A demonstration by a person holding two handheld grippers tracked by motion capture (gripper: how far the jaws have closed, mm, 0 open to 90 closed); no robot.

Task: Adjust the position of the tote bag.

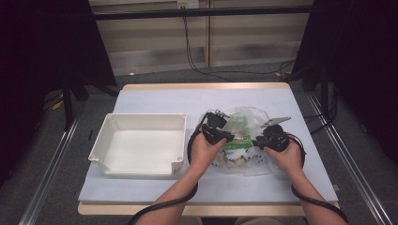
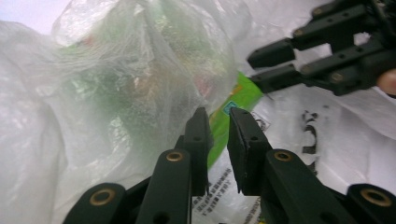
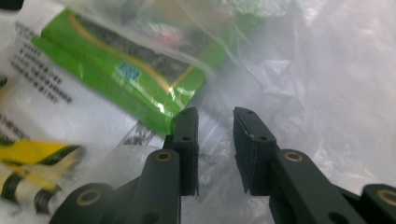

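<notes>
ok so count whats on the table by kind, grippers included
grippers: 2, left gripper and right gripper
white tray: 1
clear plastic bag: 1
green packet in the bag: 1
total: 5

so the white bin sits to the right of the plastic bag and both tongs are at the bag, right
Not quite: the bin sits to the left of the bag, as the high view shows. The rest holds: the left tongs and right tongs are both at the bag.
</notes>
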